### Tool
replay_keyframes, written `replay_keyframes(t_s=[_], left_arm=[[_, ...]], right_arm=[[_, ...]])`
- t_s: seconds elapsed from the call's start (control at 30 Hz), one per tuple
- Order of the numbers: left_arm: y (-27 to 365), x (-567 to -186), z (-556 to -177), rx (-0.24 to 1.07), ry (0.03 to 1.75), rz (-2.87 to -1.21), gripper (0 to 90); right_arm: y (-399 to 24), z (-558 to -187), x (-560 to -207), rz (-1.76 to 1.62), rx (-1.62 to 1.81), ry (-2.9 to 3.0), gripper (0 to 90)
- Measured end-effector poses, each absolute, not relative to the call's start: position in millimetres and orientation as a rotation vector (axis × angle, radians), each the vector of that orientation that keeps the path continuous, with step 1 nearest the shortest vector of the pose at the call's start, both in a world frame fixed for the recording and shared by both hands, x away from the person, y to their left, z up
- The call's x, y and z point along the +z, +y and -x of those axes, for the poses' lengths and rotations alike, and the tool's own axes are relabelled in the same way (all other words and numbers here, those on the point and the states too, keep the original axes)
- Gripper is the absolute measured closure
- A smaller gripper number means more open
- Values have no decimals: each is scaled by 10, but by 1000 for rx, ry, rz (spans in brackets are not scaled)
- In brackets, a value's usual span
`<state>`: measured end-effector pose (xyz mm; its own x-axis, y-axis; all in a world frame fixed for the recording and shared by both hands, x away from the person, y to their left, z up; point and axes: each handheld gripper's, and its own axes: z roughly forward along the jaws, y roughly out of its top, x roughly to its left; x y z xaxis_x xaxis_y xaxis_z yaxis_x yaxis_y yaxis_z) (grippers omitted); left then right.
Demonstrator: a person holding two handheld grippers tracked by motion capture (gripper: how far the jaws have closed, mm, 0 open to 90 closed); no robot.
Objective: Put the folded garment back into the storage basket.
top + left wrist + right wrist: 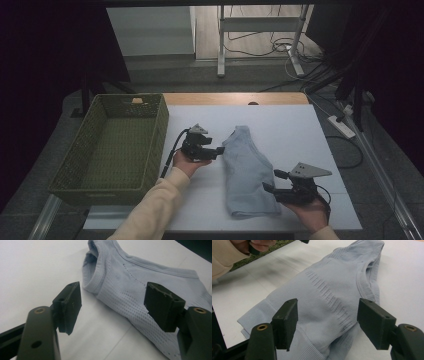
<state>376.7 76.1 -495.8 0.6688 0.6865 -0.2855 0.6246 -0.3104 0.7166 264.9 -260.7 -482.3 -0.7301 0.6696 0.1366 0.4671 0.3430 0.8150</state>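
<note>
A pale blue knit top (247, 172) lies folded lengthwise on the white table (290, 130), running from the middle toward the front edge. My left gripper (218, 151) is open at the garment's left edge, its jaws spread around the armhole hem (100, 282) without touching it. My right gripper (274, 181) is open at the garment's right lower edge. In the right gripper view the jaws stand wide over the folded cloth (329, 302), with nothing pinched between them.
A green woven basket (117, 145) stands on the table's left side, with nothing inside. The table's wooden far edge (235, 98) lies behind the top. A white stand (260, 30) and cables sit on the floor beyond.
</note>
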Motion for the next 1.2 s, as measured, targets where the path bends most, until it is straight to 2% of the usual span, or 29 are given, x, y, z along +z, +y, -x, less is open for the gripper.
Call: replay_keyframes(t_s=[0.4, 0.73, 1.2], left_arm=[[585, -5154, -4102, 19, 1113, -2014, 277], [468, -5316, -4186, -43, 1189, -2011, 233], [364, -5420, -4243, -66, 1199, -2023, 212]], right_arm=[[-2600, -2651, -4819, -1017, 1331, 2387, 331], [-2600, -2649, -4820, -1015, 1328, 2389, 331], [-2611, -2648, -4817, -1020, 1330, 2383, 331]])
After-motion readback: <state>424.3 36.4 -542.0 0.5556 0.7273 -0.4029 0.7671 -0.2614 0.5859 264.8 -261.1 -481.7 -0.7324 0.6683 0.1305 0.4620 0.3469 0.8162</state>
